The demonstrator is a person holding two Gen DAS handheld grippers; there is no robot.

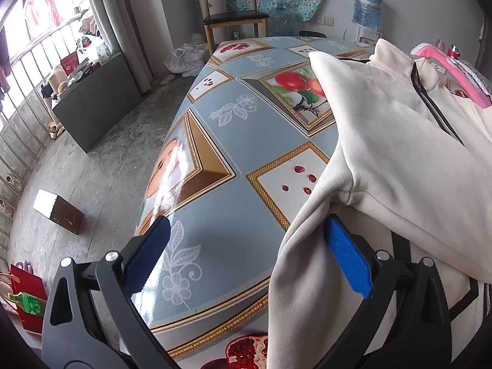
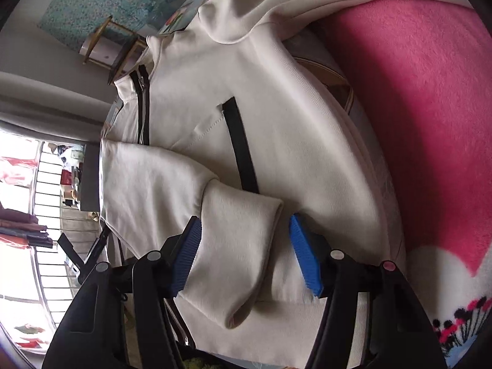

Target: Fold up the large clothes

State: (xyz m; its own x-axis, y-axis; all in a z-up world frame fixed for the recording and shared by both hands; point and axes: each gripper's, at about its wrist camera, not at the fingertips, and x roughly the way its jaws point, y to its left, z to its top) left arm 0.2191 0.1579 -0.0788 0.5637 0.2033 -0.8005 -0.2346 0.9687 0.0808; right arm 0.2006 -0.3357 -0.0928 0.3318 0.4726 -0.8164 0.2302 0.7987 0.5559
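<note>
A cream zip-up jacket [image 1: 393,141] lies on the right part of a table covered with a fruit-patterned cloth [image 1: 246,141]. One edge of the jacket hangs over the near table edge. My left gripper [image 1: 249,256] is open wide at that edge, its right pad [image 1: 347,258] against the hanging fabric and its left pad over bare cloth. In the right wrist view the jacket [image 2: 276,117] lies front up, showing a black zipper [image 2: 143,107] and a black pocket strip [image 2: 243,147]. A folded-in sleeve [image 2: 240,246] lies between the pads of my right gripper [image 2: 246,258], which is open and not pinching it.
A pink fleece blanket [image 2: 415,123] lies beside the jacket on the table. Beyond the table stand a wooden chair [image 1: 233,15] and a water bottle [image 1: 367,7]. A dark cabinet [image 1: 95,101], a brown box [image 1: 58,212] and a red bag [image 1: 26,295] are on the floor at left.
</note>
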